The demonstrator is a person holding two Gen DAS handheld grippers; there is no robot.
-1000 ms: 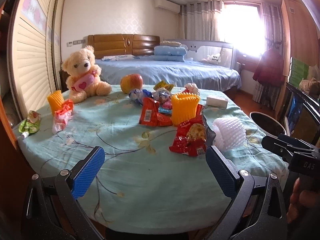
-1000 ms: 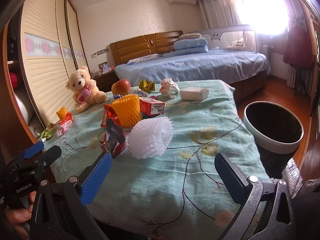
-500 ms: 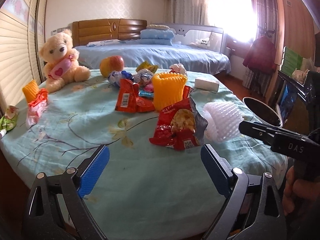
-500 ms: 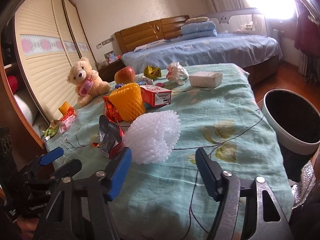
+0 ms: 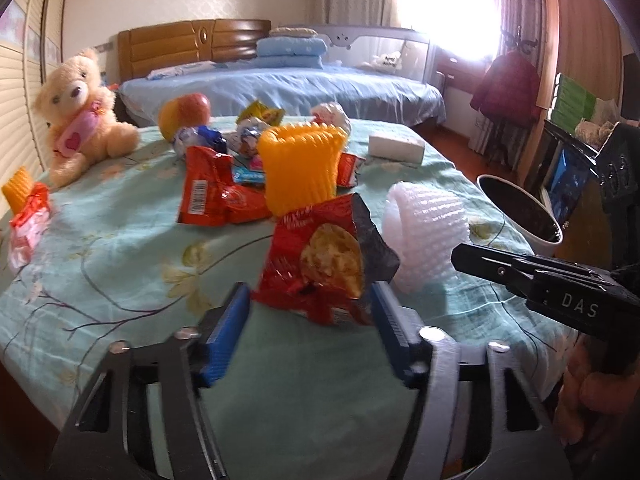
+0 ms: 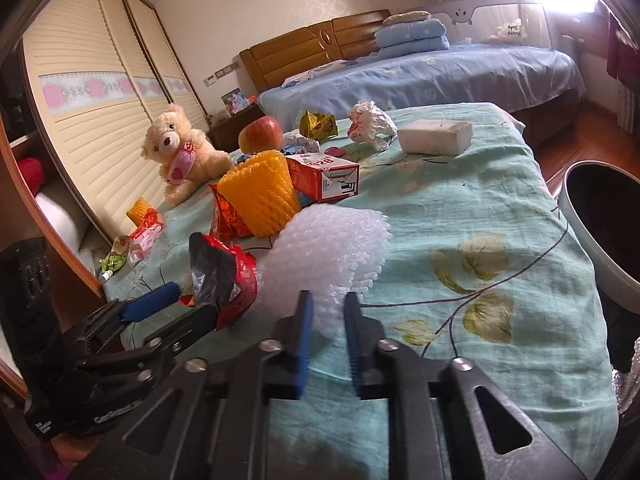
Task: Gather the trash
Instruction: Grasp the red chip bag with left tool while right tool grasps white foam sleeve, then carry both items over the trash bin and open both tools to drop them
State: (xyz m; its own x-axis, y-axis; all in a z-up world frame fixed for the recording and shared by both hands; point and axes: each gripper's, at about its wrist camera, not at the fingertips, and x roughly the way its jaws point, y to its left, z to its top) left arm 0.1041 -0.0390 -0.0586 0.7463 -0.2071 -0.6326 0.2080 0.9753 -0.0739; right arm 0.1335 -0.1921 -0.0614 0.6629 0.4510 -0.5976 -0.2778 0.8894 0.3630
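A red snack bag (image 5: 320,256) stands crumpled near the front of the teal-clothed table (image 5: 120,248). My left gripper (image 5: 308,312) has the bag's lower part between its blue pads; its jaws are closing and the pads are just at the bag's edges. To the right lies a white foam net (image 5: 424,232). In the right wrist view my right gripper (image 6: 326,312) is shut on the near edge of the white foam net (image 6: 332,248). The left gripper (image 6: 188,304) and the snack bag (image 6: 228,276) show at the left of that view.
A white-rimmed trash bin (image 6: 588,252) stands off the table's right edge. Further back are a yellow foam net (image 5: 300,168), a red wrapper (image 5: 208,196), an apple (image 5: 186,112), a teddy bear (image 5: 80,108), a tissue pack (image 5: 396,148) and several small wrappers.
Both grippers came forward and down toward the table. The right jaws went from wide to closed on the white foam net. The left jaws narrowed around the red snack bag.
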